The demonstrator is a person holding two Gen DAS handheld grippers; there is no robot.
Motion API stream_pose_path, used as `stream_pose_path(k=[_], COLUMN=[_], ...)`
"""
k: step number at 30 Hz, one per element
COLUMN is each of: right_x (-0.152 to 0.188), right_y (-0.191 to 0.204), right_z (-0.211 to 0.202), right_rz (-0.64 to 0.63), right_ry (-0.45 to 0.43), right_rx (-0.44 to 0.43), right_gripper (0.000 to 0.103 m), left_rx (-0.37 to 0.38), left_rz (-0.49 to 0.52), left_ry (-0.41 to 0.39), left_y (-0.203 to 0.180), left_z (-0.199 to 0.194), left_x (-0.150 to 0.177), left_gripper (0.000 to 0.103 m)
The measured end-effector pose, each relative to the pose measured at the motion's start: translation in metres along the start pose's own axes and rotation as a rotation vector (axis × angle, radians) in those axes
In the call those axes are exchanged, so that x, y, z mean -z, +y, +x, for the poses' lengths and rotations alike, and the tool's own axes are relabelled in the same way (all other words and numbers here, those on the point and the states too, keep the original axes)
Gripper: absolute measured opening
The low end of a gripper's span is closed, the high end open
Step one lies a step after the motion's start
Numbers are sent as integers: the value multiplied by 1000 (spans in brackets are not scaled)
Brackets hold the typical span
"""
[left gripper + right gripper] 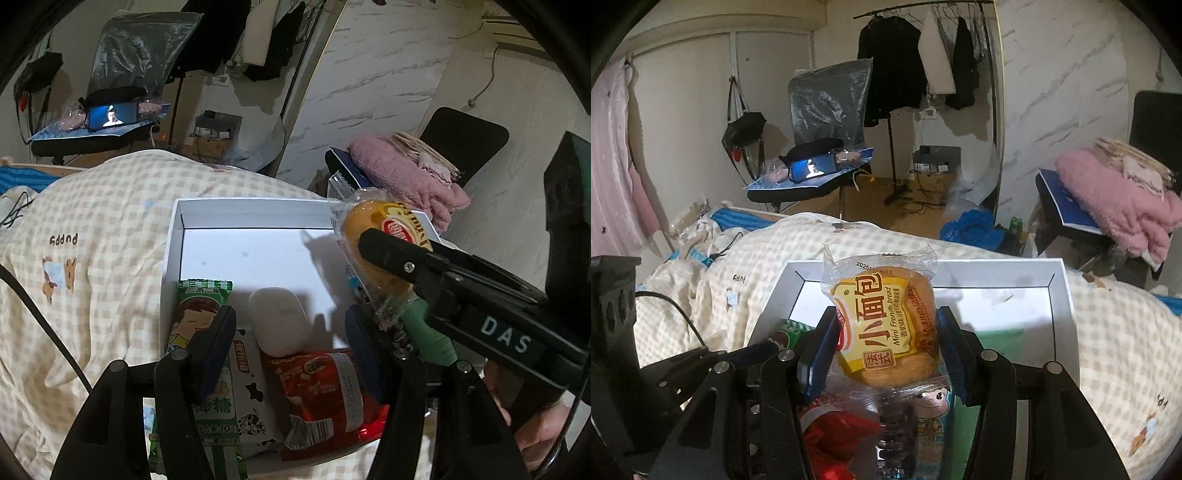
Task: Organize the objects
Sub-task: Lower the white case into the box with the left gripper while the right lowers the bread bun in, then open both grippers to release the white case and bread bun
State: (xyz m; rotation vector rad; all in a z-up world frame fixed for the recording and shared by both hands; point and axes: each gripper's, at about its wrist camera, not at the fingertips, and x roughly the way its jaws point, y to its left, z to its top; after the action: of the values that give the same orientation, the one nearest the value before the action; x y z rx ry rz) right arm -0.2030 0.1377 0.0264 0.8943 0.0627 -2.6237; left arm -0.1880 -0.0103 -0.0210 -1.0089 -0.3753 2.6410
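A white box (255, 208) lies on the checked quilt; it also shows in the right wrist view (1060, 295). Inside it are a green candy packet (199, 314), a cow-print milk packet (251, 391), a white oval case (279, 321) and a red snack bag (321, 391). My right gripper (886, 347) is shut on a wrapped mini French bread (886, 325) and holds it above the box's right side, as seen in the left wrist view (373, 236). My left gripper (291, 350) is open and empty, low over the packets.
The checked quilt (92, 229) covers the bed around the box. A chair with a pink blanket (406, 173) stands beyond the box at the right. Another chair holds a lit phone (110, 116). Clothes hang on a rack (897, 62) by the wall.
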Motion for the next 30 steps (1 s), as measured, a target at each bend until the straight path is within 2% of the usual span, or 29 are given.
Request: stream_pose_path(k=[3,5,6,10,16,21,23,27,29,30], right_x=[0,0,1,2,4,3,2,0,0,1], right_y=[-3,-5,-7,-6,-4,-4,-1,1,3,3], right_z=[2,1,-2,-10,-33,-57,-71,-104,-116,-125], right_rz=[25,42,55,69,84,125,135,141,130,128], right_ry=[2,-3,-18,-44,-97,-119,-128,-165,-182,-205], right_rx=[-1,1,0,-12,-19,-43,-64,-96,-131,-158], right_gripper=[56,73,78,78,78,78,78,78,86,89], left_rx=[3,6,8,-1,-2,24,43,10,-3,-32], left_rz=[1,4,7,18,27,42,64,130,151,164], left_ry=[-8,-13,-19,-42,-73,-84,-104,-170,-188,-185], left_y=[-1,-2,-3,-5,-8,-13,-18,-36,-42,-46], left_z=[-1,-3,-5,-12,-27,-46,-57,-83,-92,-95], left_x=[0,0,0,-2,-6,-9,-9,-11,-10,-10], left_gripper=[65,65,65,70,72,77,78,79,81,82])
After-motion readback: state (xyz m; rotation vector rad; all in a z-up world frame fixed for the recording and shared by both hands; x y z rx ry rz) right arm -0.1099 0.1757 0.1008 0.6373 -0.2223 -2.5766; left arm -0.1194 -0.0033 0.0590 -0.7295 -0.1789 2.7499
